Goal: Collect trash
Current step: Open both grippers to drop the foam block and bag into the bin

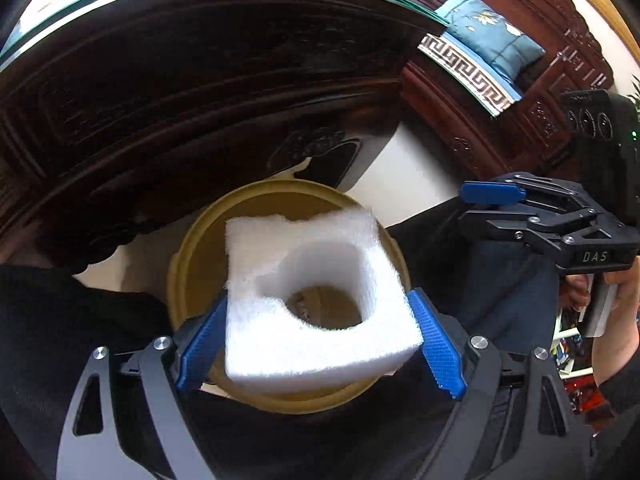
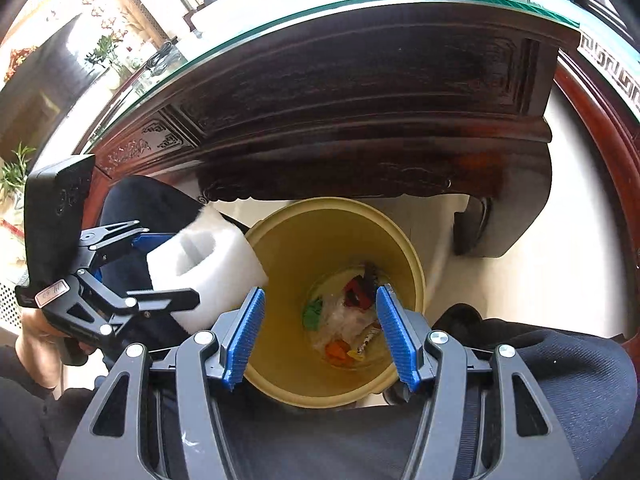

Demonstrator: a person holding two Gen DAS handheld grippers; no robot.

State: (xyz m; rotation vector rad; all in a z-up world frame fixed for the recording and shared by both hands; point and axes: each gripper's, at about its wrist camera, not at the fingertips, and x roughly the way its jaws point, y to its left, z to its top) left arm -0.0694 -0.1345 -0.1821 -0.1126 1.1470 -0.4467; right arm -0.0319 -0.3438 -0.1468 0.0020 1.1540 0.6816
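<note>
Left claw [image 1: 320,344] spread wide, white foam block [image 1: 316,300] between its pads over the yellow bin's [image 1: 192,280] rim; contact looks marginal, possibly released. Right claw [image 2: 318,336] half open, empty, above bin. Foam: light, squashy, grip flat sides.

I see a white foam block [image 1: 316,304] with a hole, tilted mid-frame over my yellow bin [image 2: 288,248], colourful trash [image 2: 348,320] at its bottom.
</note>
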